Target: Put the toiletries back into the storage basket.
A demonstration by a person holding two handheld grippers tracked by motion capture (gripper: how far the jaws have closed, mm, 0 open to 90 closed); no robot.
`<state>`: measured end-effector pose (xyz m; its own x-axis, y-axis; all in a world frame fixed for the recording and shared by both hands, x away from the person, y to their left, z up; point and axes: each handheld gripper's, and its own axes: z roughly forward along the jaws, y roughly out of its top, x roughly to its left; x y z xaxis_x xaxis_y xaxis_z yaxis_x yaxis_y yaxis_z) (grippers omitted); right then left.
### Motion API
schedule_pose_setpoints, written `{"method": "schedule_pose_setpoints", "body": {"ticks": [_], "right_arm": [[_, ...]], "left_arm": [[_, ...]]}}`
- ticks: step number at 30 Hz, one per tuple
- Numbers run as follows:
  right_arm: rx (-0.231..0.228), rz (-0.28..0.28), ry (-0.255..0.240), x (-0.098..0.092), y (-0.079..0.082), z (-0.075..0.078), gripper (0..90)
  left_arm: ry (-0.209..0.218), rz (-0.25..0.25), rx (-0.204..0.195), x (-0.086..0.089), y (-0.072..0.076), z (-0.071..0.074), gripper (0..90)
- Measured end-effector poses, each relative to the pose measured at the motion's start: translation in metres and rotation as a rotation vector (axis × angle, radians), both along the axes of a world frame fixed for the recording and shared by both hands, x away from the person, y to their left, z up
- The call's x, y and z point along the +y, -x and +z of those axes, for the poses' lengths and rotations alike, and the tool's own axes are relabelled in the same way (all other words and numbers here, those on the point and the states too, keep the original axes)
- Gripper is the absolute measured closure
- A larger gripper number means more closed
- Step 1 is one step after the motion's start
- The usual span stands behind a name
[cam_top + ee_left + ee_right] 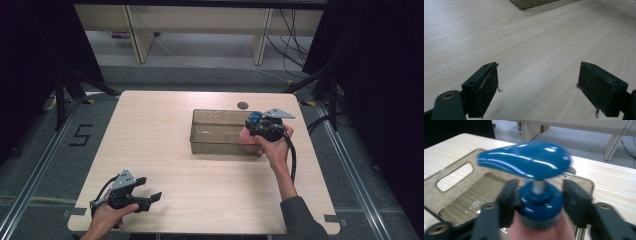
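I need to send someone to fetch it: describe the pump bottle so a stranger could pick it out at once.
Start at the pale wooden table and find the smoky clear bin right of its middle. At the bin's right end, the right gripper has its jaws on either side of the pump bottle. Nothing else there has its pink body, blue collar and glossy blue pump head.

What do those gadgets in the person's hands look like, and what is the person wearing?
Each hand holds a black two-jaw tool. The left gripper and the right gripper each carry a grey three-cornered plate on top and trail a black cable. The jaws end in flat, dark rectangular pads, slightly frayed at the edges. The right arm wears a grey sleeve.
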<state>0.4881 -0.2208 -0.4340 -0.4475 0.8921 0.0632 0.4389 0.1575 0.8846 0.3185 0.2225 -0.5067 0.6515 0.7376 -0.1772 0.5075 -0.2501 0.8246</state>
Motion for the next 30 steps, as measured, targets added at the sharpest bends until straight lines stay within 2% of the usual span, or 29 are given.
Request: {"method": "schedule_pose_setpoints", "body": {"ticks": [2, 3, 6, 9, 10, 11, 14, 15, 16, 18, 19, 20, 21, 22, 23, 27, 28, 29, 30], "right_arm": [[-0.009, -0.013, -0.024, -0.002, 0.001, 0.001, 39.2], [0.002, -0.026, -0.066, -0.002, 0.003, 0.003, 36.9], [-0.023, -0.025, -0.079, -0.008, 0.005, 0.009, 32.0], [-0.003, -0.034, -0.105, -0.009, 0.010, 0.010, 28.5], [-0.008, -0.033, -0.098, -0.011, 0.010, 0.011, 28.0], [-0.010, -0.039, -0.114, -0.011, 0.012, 0.011, 26.7], [-0.014, -0.043, -0.100, -0.015, 0.015, 0.013, 24.7], [-0.019, -0.048, -0.121, -0.015, 0.017, 0.013, 23.4], [-0.023, -0.047, -0.102, -0.017, 0.018, 0.014, 22.8], [0.002, -0.062, -0.117, -0.016, 0.021, 0.015, 22.1], [0.004, -0.053, -0.107, -0.017, 0.022, 0.015, 21.7], [-0.003, -0.056, -0.127, -0.017, 0.024, 0.015, 21.3], [-0.014, -0.046, -0.115, -0.018, 0.024, 0.015, 20.5], [0.001, -0.053, -0.109, -0.018, 0.026, 0.016, 20.2], [0.000, -0.053, -0.131, -0.017, 0.027, 0.016, 20.1], [-0.016, -0.046, -0.116, -0.020, 0.030, 0.018, 18.5], [-0.002, -0.054, -0.138, -0.018, 0.033, 0.019, 18.2], [-0.007, -0.049, -0.134, -0.019, 0.033, 0.019, 18.1], [-0.005, -0.053, -0.104, -0.020, 0.034, 0.020, 18.1]], "left_arm": [[0.011, 0.000, 0.000, 0.000, 0.000, 0.000, 15.9], [0.006, -0.001, 0.001, 0.000, -0.001, 0.000, 16.0], [-0.006, -0.002, 0.001, 0.000, 0.000, 0.000, 15.9], [-0.004, -0.008, 0.000, 0.000, 0.000, 0.000, 15.9], [-0.007, -0.003, 0.000, 0.000, 0.000, 0.000, 15.9], [-0.007, -0.002, 0.001, 0.000, 0.000, 0.000, 16.0], [0.000, -0.002, -0.001, 0.000, 0.000, 0.000, 15.9], [0.002, -0.001, -0.002, 0.000, 0.000, 0.000, 15.9], [0.002, 0.001, -0.001, 0.000, 0.000, 0.001, 15.9], [0.002, -0.004, -0.005, 0.000, 0.000, 0.001, 15.9], [0.004, -0.005, -0.007, 0.000, 0.000, 0.000, 15.9], [0.018, 0.002, -0.008, -0.001, 0.001, 0.000, 16.0], [0.015, 0.003, -0.007, -0.001, 0.001, 0.000, 15.9], [0.012, -0.001, -0.005, -0.001, 0.001, 0.001, 15.9], [0.013, -0.001, -0.005, -0.001, 0.000, 0.000, 15.9], [0.012, 0.000, -0.004, -0.001, 0.001, 0.001, 15.9], [0.011, -0.001, -0.005, -0.001, 0.001, 0.001, 15.9], [0.012, -0.001, -0.005, -0.001, 0.001, 0.001, 15.9], [0.011, -0.001, -0.005, -0.001, 0.001, 0.001, 15.9]]}}
